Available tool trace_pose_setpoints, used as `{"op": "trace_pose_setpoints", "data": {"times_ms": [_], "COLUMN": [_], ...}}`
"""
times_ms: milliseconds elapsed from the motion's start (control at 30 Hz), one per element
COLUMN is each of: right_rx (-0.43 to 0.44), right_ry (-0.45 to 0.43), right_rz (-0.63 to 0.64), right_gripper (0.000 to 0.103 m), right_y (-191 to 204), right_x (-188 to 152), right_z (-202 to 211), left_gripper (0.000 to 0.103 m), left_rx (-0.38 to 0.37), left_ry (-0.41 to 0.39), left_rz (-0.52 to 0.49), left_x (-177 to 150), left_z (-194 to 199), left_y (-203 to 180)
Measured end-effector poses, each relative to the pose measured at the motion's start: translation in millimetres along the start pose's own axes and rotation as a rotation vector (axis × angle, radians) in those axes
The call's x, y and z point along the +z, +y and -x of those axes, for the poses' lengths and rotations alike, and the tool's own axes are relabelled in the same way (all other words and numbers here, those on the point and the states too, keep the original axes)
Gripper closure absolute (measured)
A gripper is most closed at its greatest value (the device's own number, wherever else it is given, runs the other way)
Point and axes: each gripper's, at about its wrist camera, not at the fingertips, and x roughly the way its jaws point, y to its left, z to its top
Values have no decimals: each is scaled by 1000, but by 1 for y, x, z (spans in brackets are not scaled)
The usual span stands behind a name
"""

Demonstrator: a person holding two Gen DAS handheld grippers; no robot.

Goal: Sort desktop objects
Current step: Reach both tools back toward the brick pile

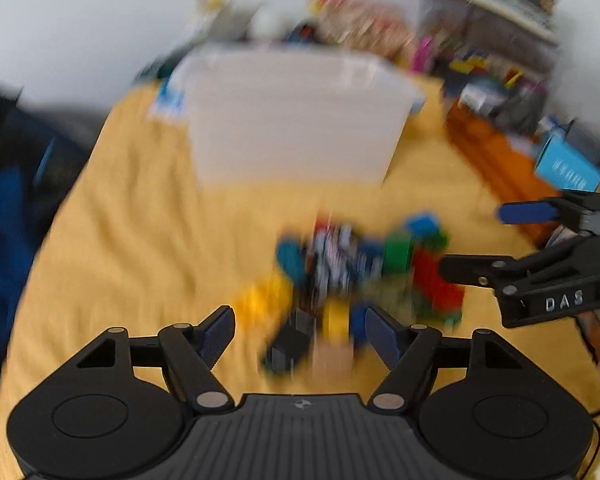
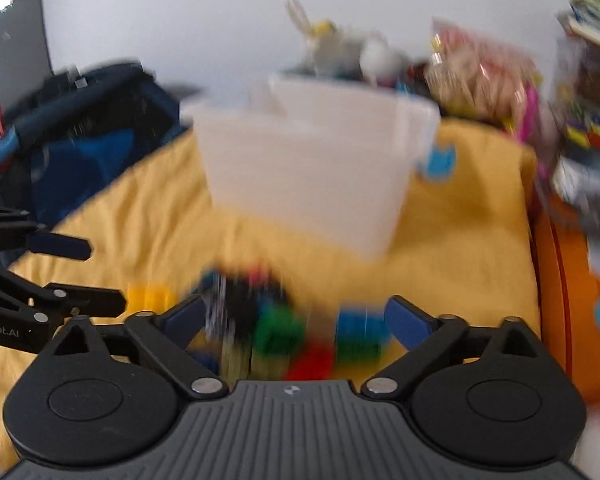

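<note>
Hovering over a yellow cloth (image 1: 140, 216) that covers the desk, both pairs of tongs point down at a heap of small coloured blocks (image 1: 364, 268). Both views are smeared by motion blur, so single pieces are hard to tell apart — red, green, blue, yellow and black shapes show, plus something with black-and-white print. Left tongs (image 1: 300, 338): jaws spread apart, nothing between the pads; the near edge of the heap lies just ahead of the blue fingertips (image 1: 220, 332). Right tongs (image 2: 298, 322): jaws spread wide, empty, with the heap right in front of and partly between the fingers — no contact can be made out. In the left wrist view the right tongs enter from the right edge, beside the red and green blocks. Behind the heap, farther along the cloth, stands a translucent white bin (image 1: 296, 116), upright; its contents cannot be seen. A dark blue bag (image 2: 84, 128) sits off the cloth's left side; cluttered shelves (image 1: 496, 40) fill the right background.
</note>
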Motion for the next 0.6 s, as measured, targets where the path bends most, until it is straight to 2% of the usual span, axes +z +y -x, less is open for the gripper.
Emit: {"op": "trace_pose_setpoints", "data": {"times_ms": [67, 100, 167, 233, 267, 333, 367, 433, 500, 600], "right_rx": [-76, -95, -68, 14, 44, 64, 78, 141, 189, 187], "right_ry": [61, 50, -75, -191, -185, -103, -71, -43, -13, 7], "right_rz": [45, 72, 112, 161, 195, 232, 229, 198, 151, 148], "right_gripper": [0, 0, 1, 1, 1, 5, 8, 23, 26, 32], "right_y": [16, 22, 32, 37, 41, 47, 48, 46, 44, 51], "right_x": [-16, -26, -45, -56, -56, -48, -43, -35, -23, -18], "right_z": [-1, 3, 20, 33, 32, 24, 20, 12, 1, -11], "left_gripper": [28, 28, 28, 28, 28, 29, 29, 29, 29, 29], "left_rx": [32, 24, 11, 9, 10, 40, 58, 85, 102, 114], "left_ry": [43, 53, 54, 47, 43, 28, 14, -10, -22, -19], "left_rz": [21, 17, 5, -15, -19, -32, -35, -42, -46, -61], "left_x": [-14, -22, -30, -33, -33, -31, -32, -35, -40, -44], "left_z": [-1, 0, 3, 6, 7, 11, 12, 19, 27, 27], "left_y": [-4, -6, -9, -12, -13, -13, -13, -11, -8, -6]}}
